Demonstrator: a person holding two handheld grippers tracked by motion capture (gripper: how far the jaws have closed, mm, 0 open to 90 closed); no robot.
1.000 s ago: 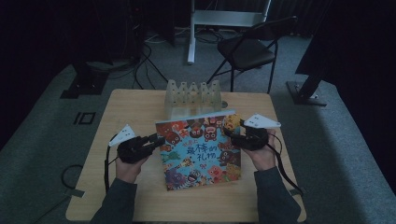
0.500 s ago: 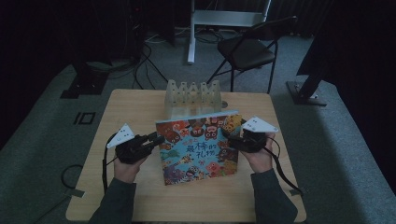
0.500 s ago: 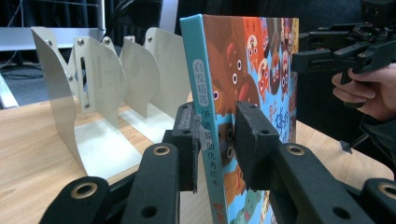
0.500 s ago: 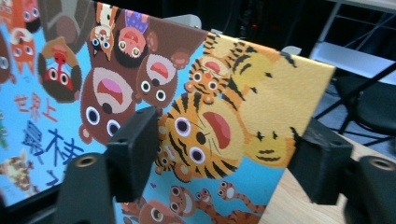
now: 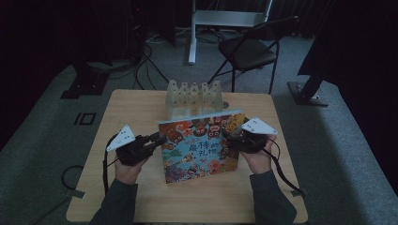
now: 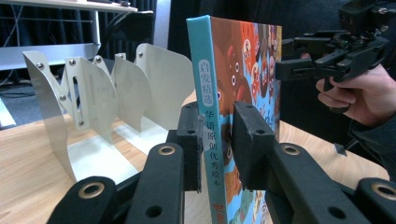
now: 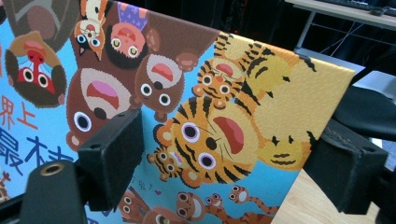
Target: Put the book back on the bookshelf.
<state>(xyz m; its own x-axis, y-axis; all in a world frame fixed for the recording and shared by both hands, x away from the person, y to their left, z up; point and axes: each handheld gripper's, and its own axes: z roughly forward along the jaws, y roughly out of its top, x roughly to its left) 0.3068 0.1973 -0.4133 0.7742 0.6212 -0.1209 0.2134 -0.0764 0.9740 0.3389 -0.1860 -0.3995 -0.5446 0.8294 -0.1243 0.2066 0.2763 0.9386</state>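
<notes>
A colourful picture book (image 5: 199, 145) stands tilted on its lower edge in the middle of the wooden table (image 5: 141, 103). My left gripper (image 5: 159, 139) is shut on its teal spine (image 6: 208, 70). Its jaws have just been closing, and both pads (image 6: 247, 135) press the book low down. My right gripper (image 5: 230, 138) is at the book's right edge, and its jaws have just been opening. In the right gripper view they (image 7: 229, 161) stand wide apart, with the tiger corner of the cover (image 7: 210, 93) between them and untouched. The left gripper view also catches that gripper (image 6: 303, 60) beyond the book.
A pale metal rack of upright dividers (image 5: 192, 96) stands just behind the book, close by in the left gripper view (image 6: 93, 93). A black folding chair (image 5: 248, 49) and a stand with cables are on the floor beyond the table's far edge.
The book has tipped up a little steeper, its top edge nearer the rack. The right gripper's jaws have spread off the book's right edge. Neither hand has shifted much.
</notes>
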